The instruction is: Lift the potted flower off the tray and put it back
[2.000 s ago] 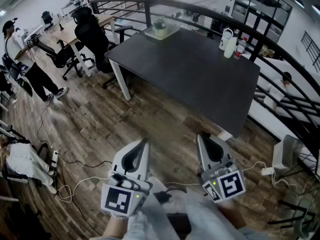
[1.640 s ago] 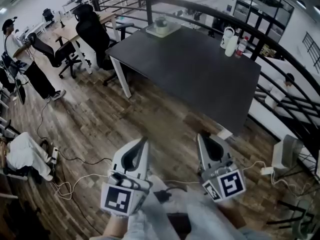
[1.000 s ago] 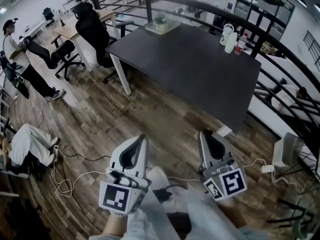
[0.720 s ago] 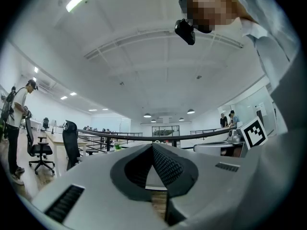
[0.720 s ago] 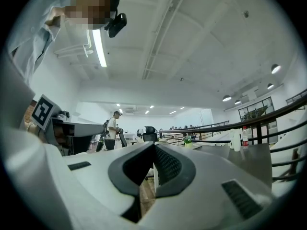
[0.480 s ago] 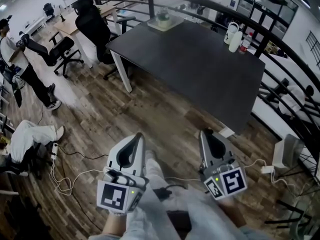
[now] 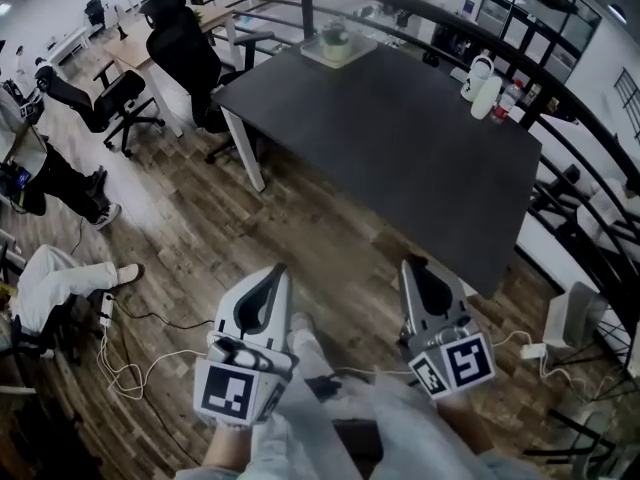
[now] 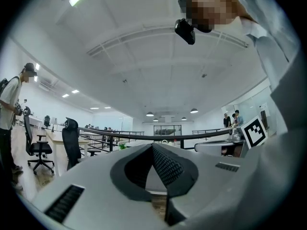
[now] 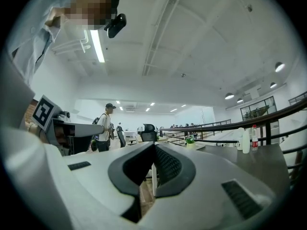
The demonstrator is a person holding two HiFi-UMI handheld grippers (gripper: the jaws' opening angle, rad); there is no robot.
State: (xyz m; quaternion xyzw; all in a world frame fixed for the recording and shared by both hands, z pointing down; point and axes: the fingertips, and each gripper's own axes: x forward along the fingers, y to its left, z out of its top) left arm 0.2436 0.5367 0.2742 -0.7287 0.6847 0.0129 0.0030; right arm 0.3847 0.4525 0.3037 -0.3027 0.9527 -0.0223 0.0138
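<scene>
The potted flower, a small green plant in a pale pot, stands on a light tray at the far corner of a dark table. In the right gripper view the flower is tiny and far beyond the jaws. Both grippers hang low over the wooden floor, well short of the table. My left gripper is shut with nothing in it, its jaws meeting at the tips. My right gripper is also shut and empty.
White bottles stand at the table's far right corner. Black office chairs sit left of the table. A curved dark railing runs behind it. A person's legs and cables lie at the left.
Both grippers have moved forward together over the floor towards the table, still shut. The table's near edge now sits closer to them. The standing person at left has slid mostly out of frame.
</scene>
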